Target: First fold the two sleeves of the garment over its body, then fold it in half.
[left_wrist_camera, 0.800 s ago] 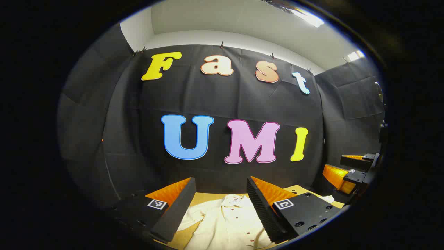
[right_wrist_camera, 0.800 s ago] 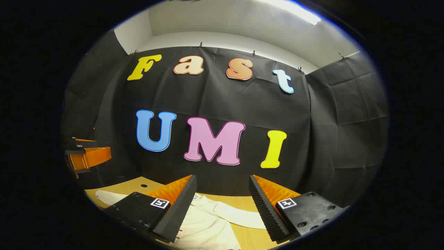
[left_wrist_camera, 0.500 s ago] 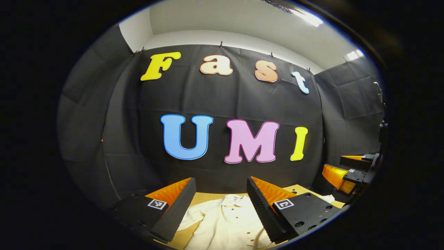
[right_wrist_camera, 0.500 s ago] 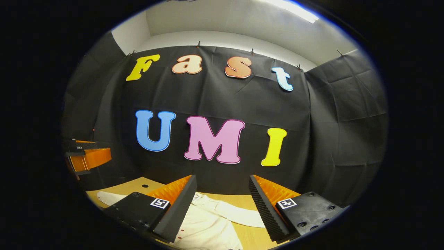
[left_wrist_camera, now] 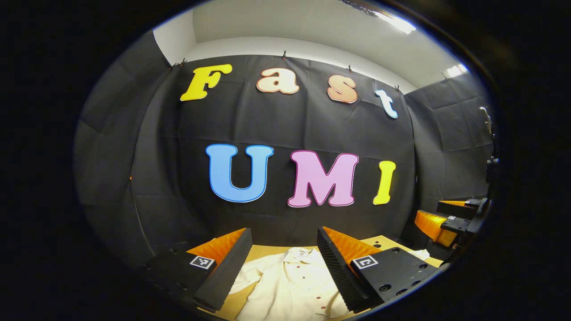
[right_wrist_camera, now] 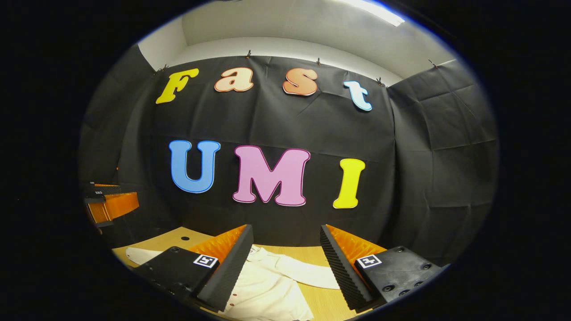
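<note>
Left tongs, right tongs apart above shirt spread on table.

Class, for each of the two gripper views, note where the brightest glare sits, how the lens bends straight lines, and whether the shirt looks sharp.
Left gripper view: ceiling light glares at the upper right, the wall's top edge bows, and the shirt is sharp. Right gripper view: ceiling light flares along the top, folds curve near the rim, and the shirt is sharp.
</note>
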`<control>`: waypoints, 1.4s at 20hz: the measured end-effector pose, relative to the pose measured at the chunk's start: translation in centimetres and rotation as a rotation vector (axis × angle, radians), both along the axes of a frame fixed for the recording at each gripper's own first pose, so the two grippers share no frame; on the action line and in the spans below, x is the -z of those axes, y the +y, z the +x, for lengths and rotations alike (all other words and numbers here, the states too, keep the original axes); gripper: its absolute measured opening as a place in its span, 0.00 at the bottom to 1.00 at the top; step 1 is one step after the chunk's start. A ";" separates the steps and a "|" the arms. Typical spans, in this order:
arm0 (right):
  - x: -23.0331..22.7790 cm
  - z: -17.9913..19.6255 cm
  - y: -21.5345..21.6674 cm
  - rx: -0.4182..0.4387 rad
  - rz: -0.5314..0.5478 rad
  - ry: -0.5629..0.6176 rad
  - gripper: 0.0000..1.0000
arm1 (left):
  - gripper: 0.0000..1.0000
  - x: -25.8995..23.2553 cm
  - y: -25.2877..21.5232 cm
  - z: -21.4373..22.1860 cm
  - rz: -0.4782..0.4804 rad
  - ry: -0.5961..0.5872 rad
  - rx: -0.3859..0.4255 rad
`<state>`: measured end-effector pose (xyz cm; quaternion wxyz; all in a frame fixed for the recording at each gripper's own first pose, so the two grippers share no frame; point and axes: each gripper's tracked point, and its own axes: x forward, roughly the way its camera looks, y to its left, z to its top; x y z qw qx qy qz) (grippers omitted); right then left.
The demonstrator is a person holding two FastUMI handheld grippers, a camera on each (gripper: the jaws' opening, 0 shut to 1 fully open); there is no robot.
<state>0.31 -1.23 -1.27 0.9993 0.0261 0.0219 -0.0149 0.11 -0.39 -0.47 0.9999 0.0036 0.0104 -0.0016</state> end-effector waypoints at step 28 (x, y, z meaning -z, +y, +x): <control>18.4 16.1 -16.7 0.183 -0.101 0.352 0.96 | 0.96 5.6 -1.2 2.1 0.043 0.153 -0.079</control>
